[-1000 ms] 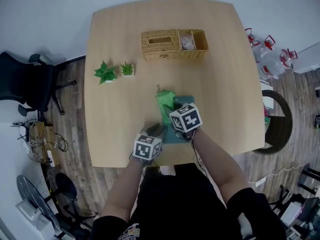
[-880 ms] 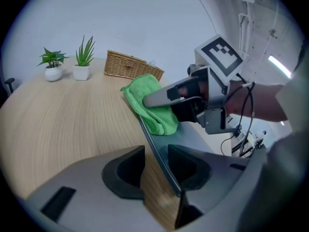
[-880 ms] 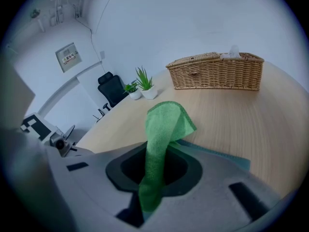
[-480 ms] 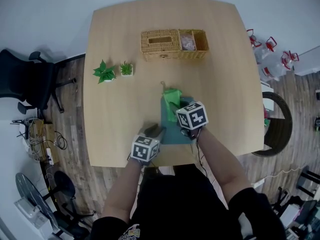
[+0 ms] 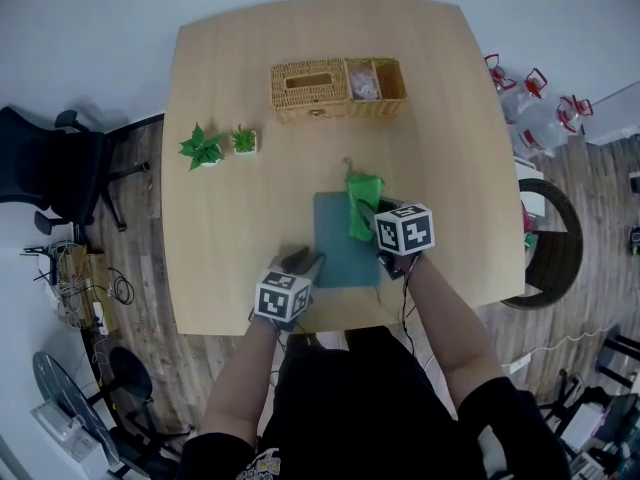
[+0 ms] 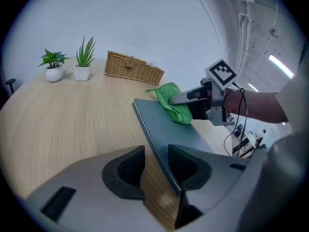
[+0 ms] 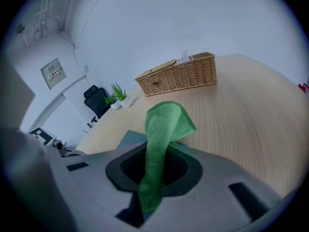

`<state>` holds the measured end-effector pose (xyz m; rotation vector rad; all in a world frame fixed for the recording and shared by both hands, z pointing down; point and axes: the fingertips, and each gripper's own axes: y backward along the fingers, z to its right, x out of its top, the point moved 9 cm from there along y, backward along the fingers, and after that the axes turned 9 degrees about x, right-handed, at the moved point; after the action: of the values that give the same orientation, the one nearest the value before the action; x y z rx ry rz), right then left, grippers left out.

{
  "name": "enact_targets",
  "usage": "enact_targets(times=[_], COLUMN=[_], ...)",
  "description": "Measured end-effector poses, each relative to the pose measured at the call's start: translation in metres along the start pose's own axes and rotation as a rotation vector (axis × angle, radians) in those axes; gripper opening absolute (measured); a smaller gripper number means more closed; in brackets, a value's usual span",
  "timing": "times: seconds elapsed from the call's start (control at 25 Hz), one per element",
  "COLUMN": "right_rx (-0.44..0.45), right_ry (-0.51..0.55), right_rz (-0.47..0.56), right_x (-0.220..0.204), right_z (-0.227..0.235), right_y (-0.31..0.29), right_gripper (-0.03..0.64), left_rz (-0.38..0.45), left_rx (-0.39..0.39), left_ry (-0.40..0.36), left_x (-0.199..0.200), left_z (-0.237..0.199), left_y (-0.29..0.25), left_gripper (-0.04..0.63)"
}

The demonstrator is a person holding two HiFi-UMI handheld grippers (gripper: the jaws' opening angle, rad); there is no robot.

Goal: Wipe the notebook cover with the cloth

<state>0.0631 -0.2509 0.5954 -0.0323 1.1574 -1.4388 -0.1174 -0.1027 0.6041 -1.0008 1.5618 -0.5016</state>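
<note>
Spread under both sets of fingers: broad light-wood table [image 5: 220, 248] with rounded corners. Well beyond all fingertips, near the far table edge: oblong woven wicker box [image 5: 310, 88], slotted lid on one part, open compartment on the other. Flat on the table, directly between the two sets of fingers: thin dark teal rectangular notebook [image 5: 338, 243], cover closed, near corner reaching into the left jaws. Left gripper [image 5: 300, 263], grey two-jaw tool with marker cube: jaws partly apart, astride the notebook's near side edge [image 6: 155, 166], one pad lying against the cover, wood grain visible between the other pad and the edge, no squeeze apparent. Right gripper [image 5: 378, 218], same build: jaws closed on a bright green microfibre cloth [image 7: 161, 129], pinched at mid-length, upper end folded over ahead of the fingertips, lower end hanging behind the pads. Cloth draped on the notebook's far corner on the right fingers' side, touching the cover. Well apart from the left fingers, outward and ahead: two small green potted plants in white pots [image 5: 203, 148] [image 5: 243, 140], side by side.
</note>
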Motion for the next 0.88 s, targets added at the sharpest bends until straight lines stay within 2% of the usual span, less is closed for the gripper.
enact_targets(times=[0.56,0.76,0.88], right_rx=[-0.044,-0.051,-0.056], right_ry=[-0.105,-0.109,-0.107], right_rz=[0.067,0.085,0.103], right_x=[-0.017,-0.024,-0.028], right_z=[0.031,0.026,0.020], right_y=[0.035,0.046,0.053], right_gripper=[0.064,0.064,0.064], left_rz=[-0.001,-0.004,-0.002], left_rx=[-0.002,-0.007,-0.004], left_ry=[0.013,0.055,0.043], left_x=[0.000,0.001,0.001], left_z=[-0.001,-0.003,-0.003], left_y=[-0.001,0.000,0.002], left_gripper=[0.146,0.144,0.147])
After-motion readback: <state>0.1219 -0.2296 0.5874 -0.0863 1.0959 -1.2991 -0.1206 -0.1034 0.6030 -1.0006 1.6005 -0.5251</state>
